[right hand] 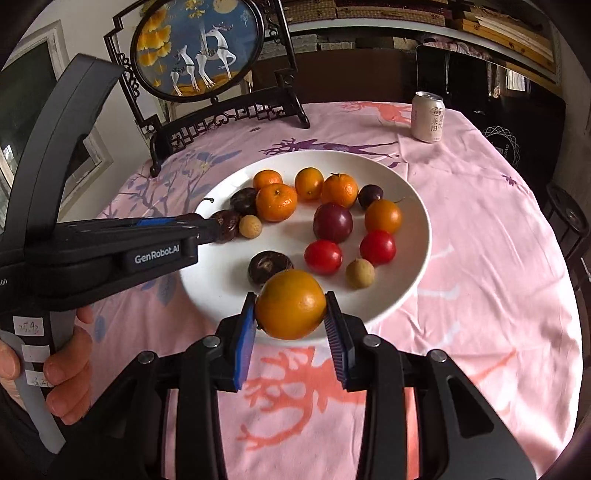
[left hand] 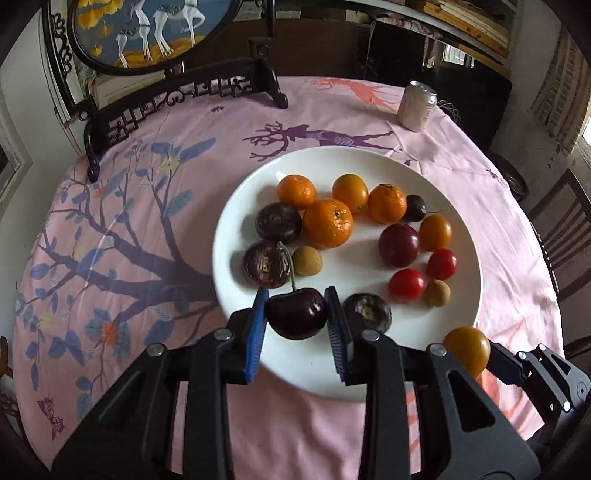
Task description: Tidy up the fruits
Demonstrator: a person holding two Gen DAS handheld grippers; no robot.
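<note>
A white plate [left hand: 236, 206] holds tangerines [left hand: 327, 222], dark passion fruits [left hand: 279, 220], red tomatoes [left hand: 406, 285], longans [left hand: 307, 260] and a plum [left hand: 399, 244]. My left gripper [left hand: 297, 314] is shut on a dark cherry [left hand: 297, 314] with a stem, just above the plate's near rim. My right gripper [right hand: 290, 308] is shut on an orange fruit [right hand: 290, 303] over the plate's [right hand: 417, 266] near edge; this fruit also shows in the left wrist view [left hand: 467, 350]. The left gripper's fingers [right hand: 173, 223] reach over the plate's left side.
A pink printed cloth [left hand: 147, 206] covers the round table. A drink can [left hand: 417, 107] stands at the far right. A dark framed deer screen [left hand: 155, 33] stands at the far left. Chairs [left hand: 561, 236] sit at the right edge.
</note>
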